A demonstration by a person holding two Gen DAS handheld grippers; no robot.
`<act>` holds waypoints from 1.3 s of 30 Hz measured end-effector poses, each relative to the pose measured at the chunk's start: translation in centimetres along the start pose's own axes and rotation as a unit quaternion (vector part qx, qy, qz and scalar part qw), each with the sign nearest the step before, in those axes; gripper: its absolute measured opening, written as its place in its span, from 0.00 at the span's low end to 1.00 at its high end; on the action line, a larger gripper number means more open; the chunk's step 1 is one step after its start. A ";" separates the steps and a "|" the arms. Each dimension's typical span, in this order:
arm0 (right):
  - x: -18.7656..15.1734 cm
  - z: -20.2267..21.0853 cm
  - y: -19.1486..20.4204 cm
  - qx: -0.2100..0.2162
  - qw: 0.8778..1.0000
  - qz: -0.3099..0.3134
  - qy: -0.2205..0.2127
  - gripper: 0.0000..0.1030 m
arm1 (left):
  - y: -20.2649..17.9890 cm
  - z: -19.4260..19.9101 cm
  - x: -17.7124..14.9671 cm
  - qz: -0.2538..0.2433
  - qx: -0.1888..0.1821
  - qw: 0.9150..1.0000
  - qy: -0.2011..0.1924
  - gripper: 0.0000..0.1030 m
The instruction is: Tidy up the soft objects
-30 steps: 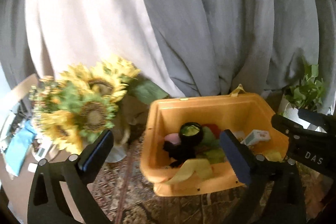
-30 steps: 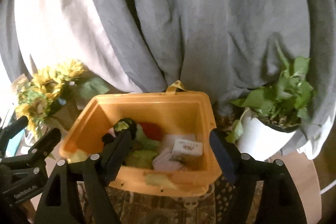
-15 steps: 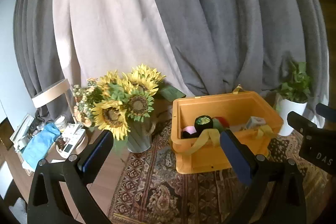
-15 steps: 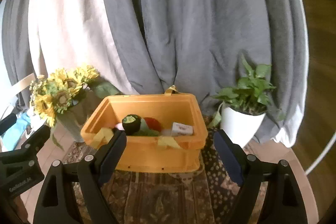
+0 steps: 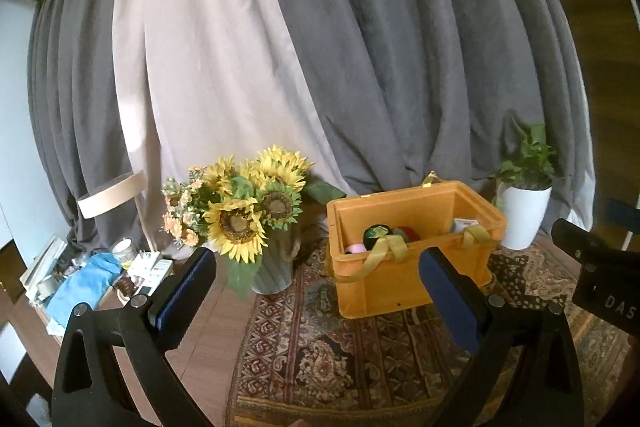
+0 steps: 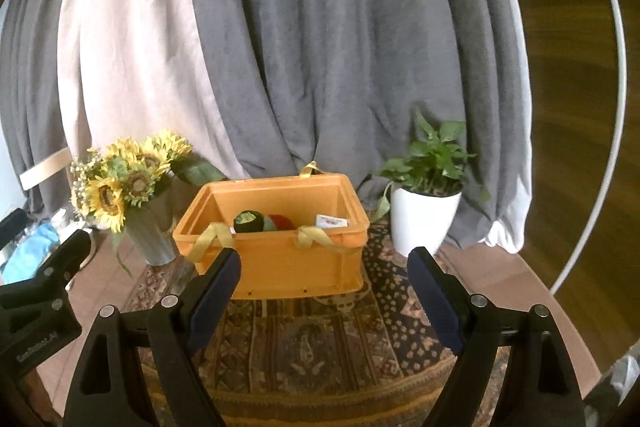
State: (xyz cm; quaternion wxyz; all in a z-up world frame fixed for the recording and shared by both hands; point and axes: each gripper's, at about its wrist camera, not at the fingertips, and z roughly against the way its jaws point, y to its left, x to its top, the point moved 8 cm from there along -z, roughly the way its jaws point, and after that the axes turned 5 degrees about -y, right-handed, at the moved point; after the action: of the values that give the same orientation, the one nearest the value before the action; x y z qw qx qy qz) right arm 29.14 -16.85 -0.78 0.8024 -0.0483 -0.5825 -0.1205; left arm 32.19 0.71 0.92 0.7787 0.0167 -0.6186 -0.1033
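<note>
An orange plastic crate (image 5: 384,291) (image 6: 288,271) with yellow strap handles stands on a patterned rug. It holds soft things: a dark green round one (image 6: 247,221), a red one (image 6: 282,221), a pink one (image 5: 355,249) and a small white packet (image 6: 331,221). My left gripper (image 5: 316,281) is open and empty, well back from the crate. My right gripper (image 6: 324,277) is open and empty, also back from the crate and facing its front wall.
A sunflower bouquet in a grey vase (image 5: 256,215) (image 6: 128,187) stands left of the crate. A potted plant in a white pot (image 5: 524,211) (image 6: 424,219) stands right of it. Grey and beige curtains hang behind. Clutter with a blue cloth (image 5: 80,287) lies far left.
Both grippers have pulled back and away from the crate, which now looks smaller and farther off. Both stay open and empty.
</note>
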 end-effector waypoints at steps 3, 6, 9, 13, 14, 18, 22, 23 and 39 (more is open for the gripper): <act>-0.1 1.8 -0.5 -0.001 1.000 -0.003 -0.008 0.83 | -0.4 1.3 0.0 0.004 -0.008 1.000 -0.001 1.00; -0.2 3.2 -1.1 0.004 1.000 -0.005 -0.014 0.84 | -0.9 3.0 0.0 0.007 -0.010 1.000 -0.006 1.00; -0.7 4.7 -1.8 0.010 1.000 -0.007 -0.014 0.87 | -1.3 5.1 -0.2 0.012 -0.004 1.000 -0.006 1.00; -1.4 6.9 -2.4 0.016 1.000 0.000 -0.019 0.88 | -1.5 7.7 -0.6 0.015 0.007 1.000 -0.011 1.00; -1.6 7.4 -2.5 0.017 1.000 0.001 -0.020 0.88 | -1.5 8.3 -0.8 0.018 0.009 1.000 -0.011 1.00; -2.6 9.8 -3.1 0.024 0.999 -0.002 -0.022 0.91 | -1.9 11.0 -1.6 0.025 0.009 1.000 -0.008 1.00; -3.5 12.1 -3.5 0.026 0.999 0.003 -0.024 0.92 | -2.1 13.1 -2.4 0.031 0.007 0.999 -0.005 1.00; -3.7 12.5 -3.5 0.026 0.999 0.004 -0.024 0.93 | -2.2 13.5 -2.5 0.031 0.007 0.999 -0.004 1.00; -6.3 18.5 -4.5 0.033 0.999 0.004 -0.025 0.95 | -3.1 19.7 -4.0 0.033 0.000 0.999 -0.011 1.00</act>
State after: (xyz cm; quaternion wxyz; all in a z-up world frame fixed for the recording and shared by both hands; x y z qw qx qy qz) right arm 9.13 -16.31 -1.18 0.7891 -0.0270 -0.6061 -0.0963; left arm 11.90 0.43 1.21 0.7751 -0.0050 -0.6271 -0.0775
